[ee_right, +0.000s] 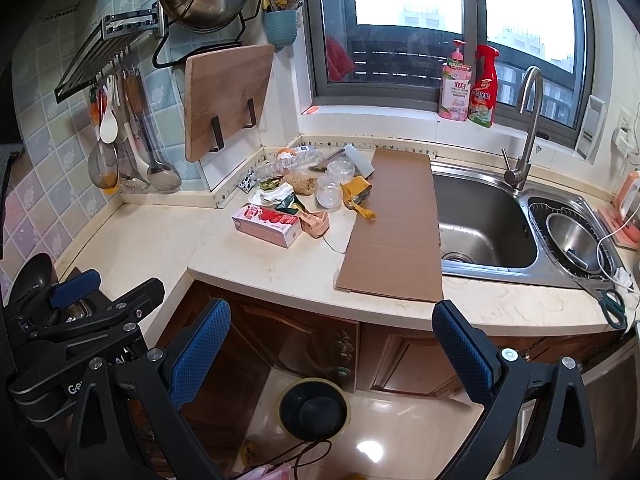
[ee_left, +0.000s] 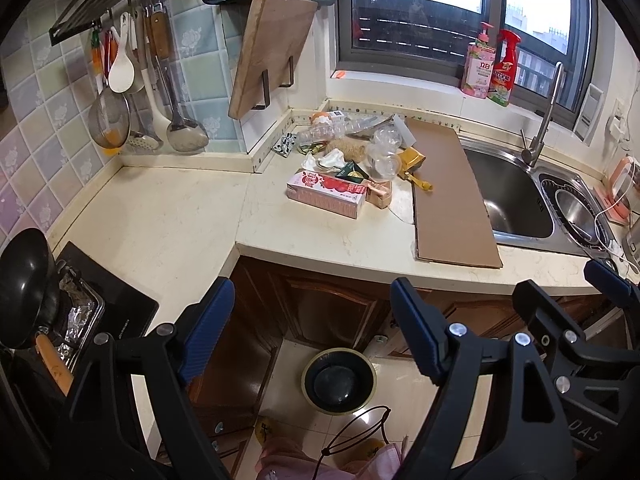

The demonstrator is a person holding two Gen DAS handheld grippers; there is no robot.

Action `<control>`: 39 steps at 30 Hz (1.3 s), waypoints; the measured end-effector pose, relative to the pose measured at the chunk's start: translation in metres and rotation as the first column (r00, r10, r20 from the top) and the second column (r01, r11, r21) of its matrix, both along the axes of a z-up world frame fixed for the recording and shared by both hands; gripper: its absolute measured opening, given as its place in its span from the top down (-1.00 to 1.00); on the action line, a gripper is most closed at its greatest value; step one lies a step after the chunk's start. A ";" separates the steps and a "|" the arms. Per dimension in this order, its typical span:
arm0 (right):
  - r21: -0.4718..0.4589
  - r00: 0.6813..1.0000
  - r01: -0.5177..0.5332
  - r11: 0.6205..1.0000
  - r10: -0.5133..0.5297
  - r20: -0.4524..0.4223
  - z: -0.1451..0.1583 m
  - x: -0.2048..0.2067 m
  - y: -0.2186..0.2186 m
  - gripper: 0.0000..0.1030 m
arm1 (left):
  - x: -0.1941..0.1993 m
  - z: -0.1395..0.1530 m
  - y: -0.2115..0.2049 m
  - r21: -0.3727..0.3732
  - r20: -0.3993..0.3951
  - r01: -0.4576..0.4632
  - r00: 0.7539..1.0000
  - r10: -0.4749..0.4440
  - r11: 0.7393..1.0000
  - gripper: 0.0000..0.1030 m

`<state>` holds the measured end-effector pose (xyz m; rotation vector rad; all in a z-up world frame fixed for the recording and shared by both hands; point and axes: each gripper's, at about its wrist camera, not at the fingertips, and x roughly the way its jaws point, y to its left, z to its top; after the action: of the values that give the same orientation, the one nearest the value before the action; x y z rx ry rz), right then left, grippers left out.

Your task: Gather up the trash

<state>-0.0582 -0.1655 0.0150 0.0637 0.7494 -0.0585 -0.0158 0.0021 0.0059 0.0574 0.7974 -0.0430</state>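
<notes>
While trash pile [ee_left: 344, 160] sits untouched on counter [ee_left: 180, 216] beside cardboard [ee_left: 448, 192], we hold left gripper [ee_left: 312, 328] and right gripper [ee_right: 332, 344] spread wide, empty, above floor bin [ee_left: 339, 380]; collecting not begun

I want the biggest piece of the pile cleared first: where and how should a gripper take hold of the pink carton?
Probably across the narrow width of the pink carton, near its middle, coming from above and the counter's front edge. It lies flat at the front of the trash pile with bare counter before it. The left gripper and the right gripper are both open and empty.
</notes>
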 end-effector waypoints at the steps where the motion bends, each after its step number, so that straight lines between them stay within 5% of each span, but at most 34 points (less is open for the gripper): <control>1: 0.000 1.000 0.000 1.000 0.000 -0.002 0.000 0.001 0.000 -0.99 | -0.001 0.000 0.000 0.000 0.000 0.000 1.000 0.000 1.000 -0.51; 39: 0.037 0.997 -0.077 0.996 0.076 0.016 0.002 -0.004 -0.024 -0.99 | -0.017 0.000 -0.017 -0.065 -0.010 -0.052 0.999 0.051 0.997 -0.51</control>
<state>-0.0622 -0.1899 0.0169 0.0708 0.7380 0.0290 -0.0330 -0.0146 0.0059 -0.0252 0.8048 -0.0203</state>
